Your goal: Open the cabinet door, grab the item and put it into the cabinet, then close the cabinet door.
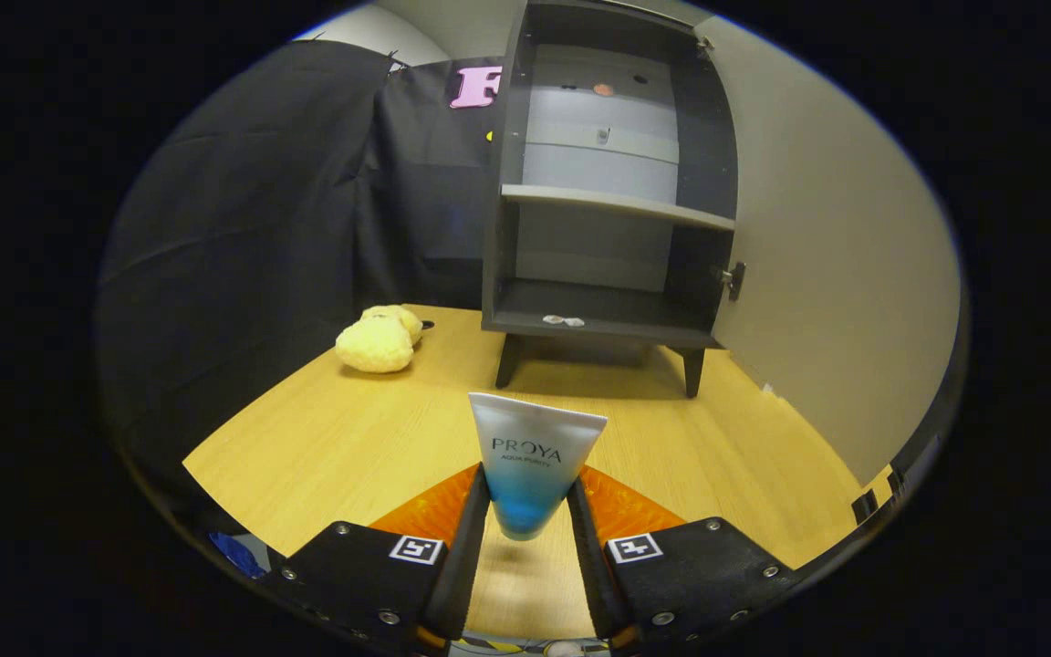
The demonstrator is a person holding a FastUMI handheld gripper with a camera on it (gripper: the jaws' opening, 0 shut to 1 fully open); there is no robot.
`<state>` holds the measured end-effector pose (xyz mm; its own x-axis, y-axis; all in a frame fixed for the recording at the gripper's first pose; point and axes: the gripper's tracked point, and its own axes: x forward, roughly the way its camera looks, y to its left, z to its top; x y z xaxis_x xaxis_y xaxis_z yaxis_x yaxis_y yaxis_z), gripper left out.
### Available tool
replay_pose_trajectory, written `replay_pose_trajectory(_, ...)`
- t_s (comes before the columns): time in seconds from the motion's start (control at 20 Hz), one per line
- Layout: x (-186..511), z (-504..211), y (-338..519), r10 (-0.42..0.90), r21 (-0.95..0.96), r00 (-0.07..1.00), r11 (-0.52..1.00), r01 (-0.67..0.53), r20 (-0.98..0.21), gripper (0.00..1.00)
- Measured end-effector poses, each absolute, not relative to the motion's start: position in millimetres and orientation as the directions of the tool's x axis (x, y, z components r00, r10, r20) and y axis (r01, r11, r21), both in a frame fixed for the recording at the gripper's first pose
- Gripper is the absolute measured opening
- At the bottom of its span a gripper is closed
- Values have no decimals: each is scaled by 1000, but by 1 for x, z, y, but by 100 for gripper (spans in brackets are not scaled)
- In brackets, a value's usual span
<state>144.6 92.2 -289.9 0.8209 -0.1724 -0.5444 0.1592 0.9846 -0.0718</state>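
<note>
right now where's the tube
In the gripper view the tube is pinched between the gripper jaws, held above the wooden table, in front of the open cabinet and right of the yellow sponge.

One tube (533, 470), one cabinet (608, 182) with one shelf (617, 203). Two yellow sponges (379, 339) on one bench (352, 438). One gripper (528, 511) with two fingers (471, 538).

Booth with a wooden table

The light wood table (325, 447) meets black cloth (243, 228) on one side, with a plain beige wall (836, 274) on the other.
</note>
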Motion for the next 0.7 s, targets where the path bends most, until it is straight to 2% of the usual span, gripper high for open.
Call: replay_pose_trajectory(0.7,243,-170,47,-271,-99,866,962,254,-420,51)
